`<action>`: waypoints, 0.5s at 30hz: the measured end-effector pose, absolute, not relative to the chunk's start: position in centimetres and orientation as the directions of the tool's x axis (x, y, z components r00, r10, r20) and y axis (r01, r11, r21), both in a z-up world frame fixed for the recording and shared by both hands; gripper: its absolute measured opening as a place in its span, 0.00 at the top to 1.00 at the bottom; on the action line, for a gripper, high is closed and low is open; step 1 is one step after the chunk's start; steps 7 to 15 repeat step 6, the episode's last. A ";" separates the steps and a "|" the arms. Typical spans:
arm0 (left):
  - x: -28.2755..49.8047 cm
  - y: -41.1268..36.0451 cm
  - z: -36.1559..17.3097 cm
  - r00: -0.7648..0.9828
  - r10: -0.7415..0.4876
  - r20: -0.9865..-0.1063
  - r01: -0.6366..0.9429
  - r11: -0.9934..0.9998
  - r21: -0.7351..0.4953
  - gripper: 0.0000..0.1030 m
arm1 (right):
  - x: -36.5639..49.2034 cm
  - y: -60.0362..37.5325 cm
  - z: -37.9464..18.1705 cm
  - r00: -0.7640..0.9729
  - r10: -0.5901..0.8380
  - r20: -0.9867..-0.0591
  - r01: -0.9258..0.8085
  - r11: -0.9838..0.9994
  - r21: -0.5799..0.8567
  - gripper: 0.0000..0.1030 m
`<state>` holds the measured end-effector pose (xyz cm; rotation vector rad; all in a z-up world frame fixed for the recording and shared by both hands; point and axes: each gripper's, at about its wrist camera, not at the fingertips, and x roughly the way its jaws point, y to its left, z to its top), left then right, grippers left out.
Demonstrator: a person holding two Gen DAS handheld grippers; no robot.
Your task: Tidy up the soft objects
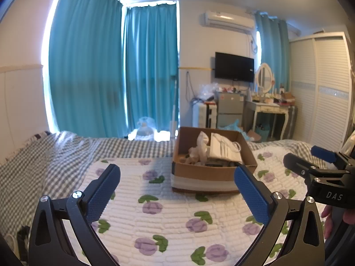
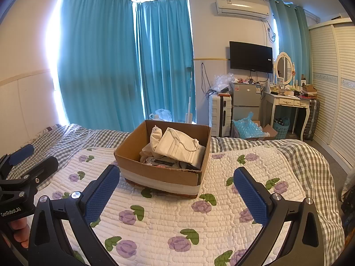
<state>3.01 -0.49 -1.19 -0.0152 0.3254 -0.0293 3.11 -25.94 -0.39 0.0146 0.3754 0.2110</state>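
Right wrist: box (image 2: 164, 175) beyond tongs (image 2: 177, 190)

The cardboard box (image 1: 213, 173) hides most of its load behind its near wall at centre frame; under the white face mask (image 2: 177, 148) lie dark items too jumbled to name. The other claw (image 1: 321, 168) is cut off at the right edge of the left wrist view. Small things on the dressing table (image 2: 288, 99) at right are too small to tell.
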 end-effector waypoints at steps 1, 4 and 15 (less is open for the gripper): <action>3.0 -0.4 -1.2 0.947 -0.031 -0.319 0.025 0.999 -0.022 0.00 | 3.1 -25.9 -0.4 0.908 0.208 -0.364 -0.203 0.978 0.053 0.00; 3.0 -0.1 -1.3 0.946 -0.037 -0.321 0.029 0.999 -0.031 0.00 | 3.1 -26.0 -0.6 0.907 0.208 -0.366 -0.202 0.978 0.053 0.00; 3.0 0.0 -1.4 0.946 -0.037 -0.321 0.029 0.999 -0.031 0.00 | 3.1 -26.0 -0.6 0.907 0.208 -0.367 -0.202 0.978 0.055 0.00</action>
